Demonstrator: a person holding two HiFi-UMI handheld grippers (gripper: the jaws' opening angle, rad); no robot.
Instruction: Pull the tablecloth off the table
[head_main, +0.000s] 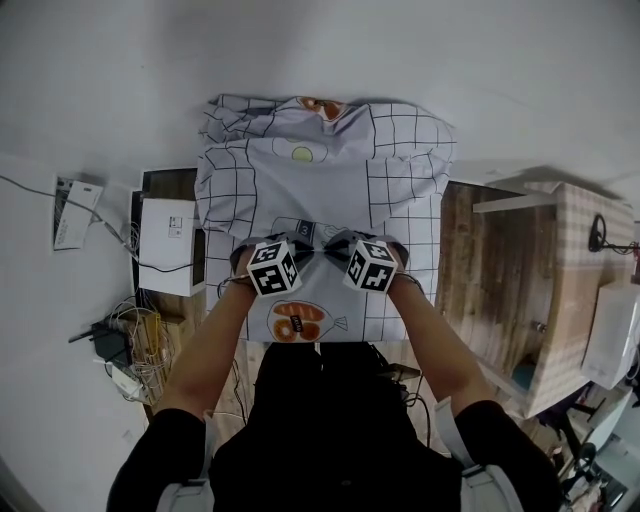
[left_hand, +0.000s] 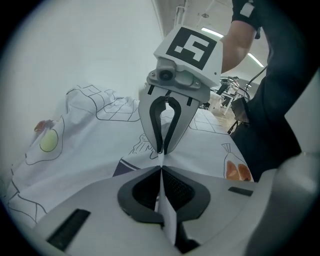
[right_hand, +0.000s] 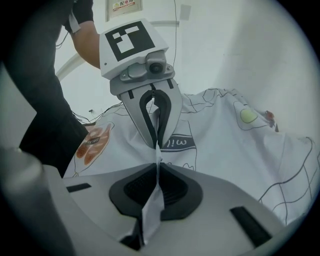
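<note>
My left gripper (left_hand: 161, 172) and right gripper (right_hand: 158, 167) meet nose to nose, both sets of jaws clenched on one pinched-up ridge of the thin white fabric tablecloth (head_main: 320, 180), printed with a black grid and food drawings. It lies rumpled over the wooden counter (head_main: 470, 260) in front of me. I judge it light, limp and a bit slippery, so it should slide off easily, and a bunched fold or hem will hold better than a single layer. The only writing I can read is "mil" on a drawn carton (right_hand: 180, 143).
</note>
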